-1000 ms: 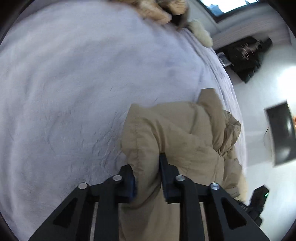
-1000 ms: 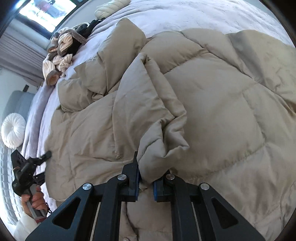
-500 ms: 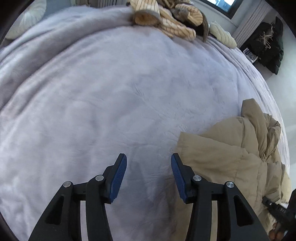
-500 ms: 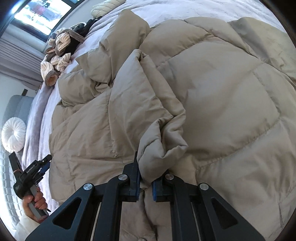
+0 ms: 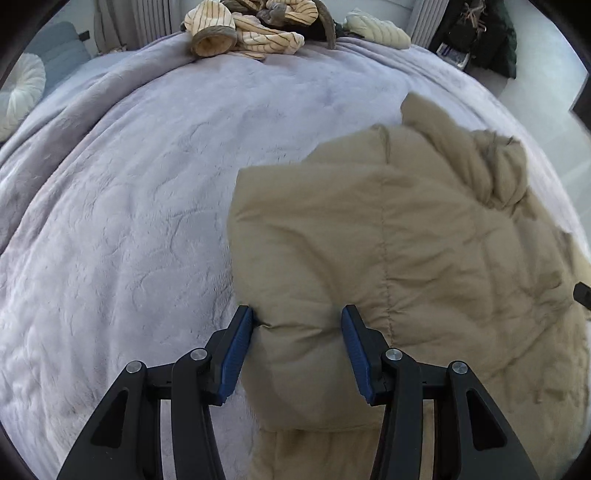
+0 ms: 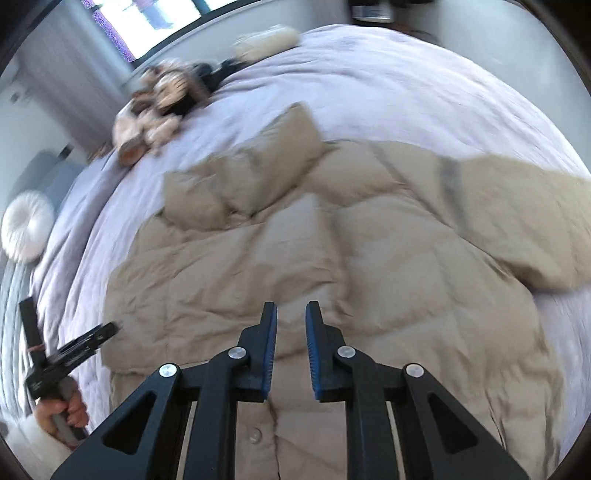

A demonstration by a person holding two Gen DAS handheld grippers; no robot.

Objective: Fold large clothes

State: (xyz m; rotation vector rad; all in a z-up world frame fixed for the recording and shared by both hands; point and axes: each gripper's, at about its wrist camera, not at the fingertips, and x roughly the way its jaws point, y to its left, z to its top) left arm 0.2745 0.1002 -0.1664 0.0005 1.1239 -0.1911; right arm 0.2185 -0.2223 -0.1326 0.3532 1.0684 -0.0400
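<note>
A large tan quilted puffer coat [image 5: 424, 236] lies spread on a lilac bed cover [image 5: 129, 192]. My left gripper [image 5: 297, 325] is open, its blue pads on either side of a puffy fold at the coat's left edge, not squeezing it. In the right wrist view the coat [image 6: 388, 266] lies flat with a sleeve [image 6: 535, 221] out to the right. My right gripper [image 6: 291, 325] is open and empty, a little above the coat's front. The left gripper also shows in the right wrist view [image 6: 74, 347], held in a hand.
A heap of striped cream clothes [image 5: 251, 26] and a knit item [image 5: 376, 27] lie at the bed's far end. A round white cushion [image 6: 26, 225] sits on a grey seat at the left. Dark furniture [image 5: 480, 33] stands beyond the bed.
My right gripper has let go of the coat fold and lifted away; the coat now lies flatter. My left gripper has moved from bare cover onto the coat's left edge, jaws open.
</note>
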